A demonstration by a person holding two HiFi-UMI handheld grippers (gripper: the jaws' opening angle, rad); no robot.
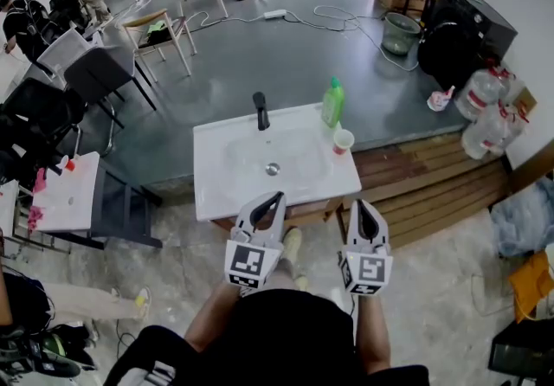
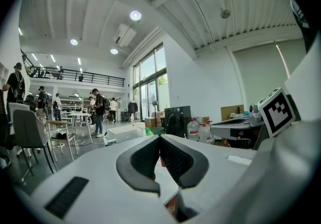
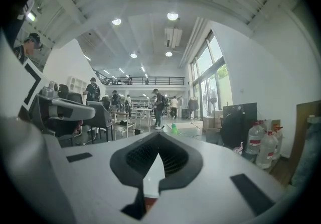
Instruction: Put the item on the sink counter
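White ceramic sink counter [image 1: 216,192] lies ahead of left claw [image 1: 278,197] and right claw [image 1: 359,204], both closed, empty; green plastic bottle [image 1: 332,103] stands beyond, apparently already delivered.

L gripper [image 2: 160,137]: jaws together at the tips, nothing b/w them. Past them, a black appliance [image 2: 176,119] w/ water bottles [image 2: 193,129] just beside it on the right. Far left, a grey chair [image 2: 27,132]. Beyond it, a white table [image 2: 80,115] w/ a person [image 2: 97,110] standing near. Tall windows [image 2: 149,90] at the back, round ceiling lights [image 2: 135,15] on. Marker cube [image 2: 277,111] at the right edge.
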